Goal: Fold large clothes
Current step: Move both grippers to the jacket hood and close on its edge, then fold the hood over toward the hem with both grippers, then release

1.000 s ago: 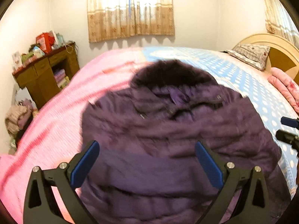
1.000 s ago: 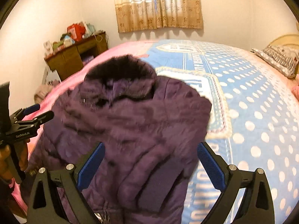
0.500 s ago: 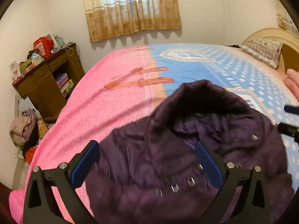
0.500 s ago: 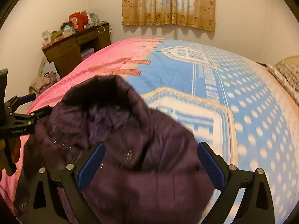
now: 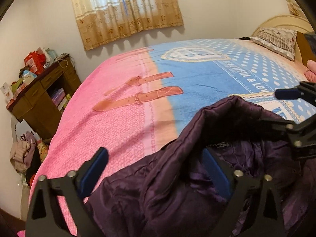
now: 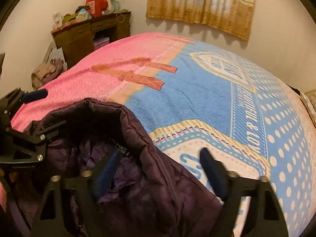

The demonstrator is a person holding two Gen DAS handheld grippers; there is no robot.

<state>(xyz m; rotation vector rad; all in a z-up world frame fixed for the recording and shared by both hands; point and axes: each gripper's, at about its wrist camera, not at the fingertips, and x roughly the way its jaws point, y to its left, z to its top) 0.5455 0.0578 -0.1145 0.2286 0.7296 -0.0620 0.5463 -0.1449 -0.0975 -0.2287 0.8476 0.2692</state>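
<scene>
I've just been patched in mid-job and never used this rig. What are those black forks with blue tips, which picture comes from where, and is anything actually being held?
No robot arm here: a person holds two hand-held claws, each with a camera looking along its fingers. One picture is from the left claw, the other from the right claw; each also shows the other claw at its edge. A dark purple quilted hooded jacket lies on the pink and blue patterned bedspread. Both claws straddle the jacket's collar edges and their jaws are closing, with fabric between them, but the blue pads do not yet press on it. Nothing is held yet.
</scene>
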